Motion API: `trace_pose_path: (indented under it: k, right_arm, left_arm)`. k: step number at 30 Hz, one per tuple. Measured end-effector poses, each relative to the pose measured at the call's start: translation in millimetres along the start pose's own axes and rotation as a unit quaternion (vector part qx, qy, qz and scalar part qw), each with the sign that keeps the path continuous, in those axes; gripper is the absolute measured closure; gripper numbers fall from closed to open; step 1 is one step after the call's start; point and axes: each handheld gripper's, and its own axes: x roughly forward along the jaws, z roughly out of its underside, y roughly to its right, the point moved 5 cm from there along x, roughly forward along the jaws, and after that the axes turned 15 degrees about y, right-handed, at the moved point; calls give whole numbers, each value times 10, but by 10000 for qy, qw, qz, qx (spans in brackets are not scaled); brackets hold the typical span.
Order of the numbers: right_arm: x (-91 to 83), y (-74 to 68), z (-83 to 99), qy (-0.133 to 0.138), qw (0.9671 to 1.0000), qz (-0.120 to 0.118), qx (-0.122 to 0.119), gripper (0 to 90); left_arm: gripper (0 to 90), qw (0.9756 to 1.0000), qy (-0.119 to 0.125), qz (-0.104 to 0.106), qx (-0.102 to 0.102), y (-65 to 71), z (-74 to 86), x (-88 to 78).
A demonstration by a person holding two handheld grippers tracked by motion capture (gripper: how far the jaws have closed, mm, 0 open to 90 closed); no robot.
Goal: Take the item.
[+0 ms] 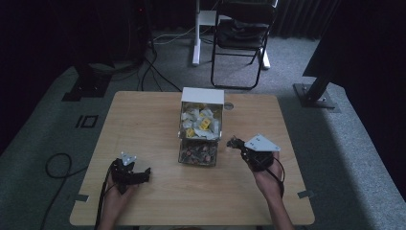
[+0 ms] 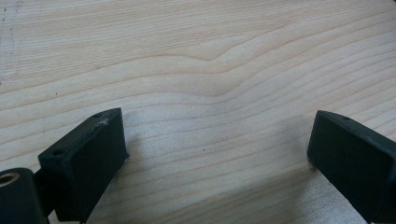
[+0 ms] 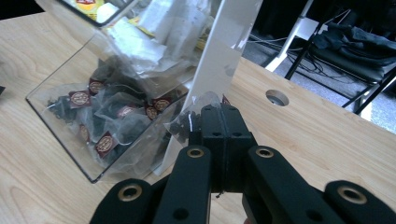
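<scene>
A clear two-tier bin (image 1: 201, 125) stands at the middle of the wooden table (image 1: 143, 120). Its upper tier holds white and yellow sachets (image 1: 198, 120); its lower tray (image 3: 60, 119) holds dark tea sachets with round red labels (image 3: 106, 143). My right gripper (image 1: 232, 143) is just right of the bin's lower tray. In the right gripper view the right gripper (image 3: 219, 116) is shut on a clear sachet with dark contents (image 3: 184, 122), just outside the tray's wall. My left gripper (image 1: 143, 176) rests near the table's front left. It is open, and the left gripper (image 2: 217, 135) has bare wood between its jaws.
A cable hole (image 1: 229, 105) lies in the table right of the bin, also seen as a hole (image 3: 277, 97) beyond my right gripper. A black folding chair (image 1: 244, 28) and a white post (image 1: 196, 33) stand behind the table. Cables (image 1: 57, 165) lie on the floor at the left.
</scene>
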Motion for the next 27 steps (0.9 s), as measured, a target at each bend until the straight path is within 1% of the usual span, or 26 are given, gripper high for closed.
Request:
trace_pose_path:
  k: [9,20,27]
  right_arm:
    - [50,85,-6,17,9999,108,73,900]
    - [190,168,5,-24,9997,170,147,900]
    - [267,212,44,-73,9995,222,201,900]
  left_arm:
    - [51,10000,-1,-1,0,0,0,0]
    - [51,10000,4,-2,-4,0,0,1]
    - [51,10000,-2,1,-5,1,0,0]
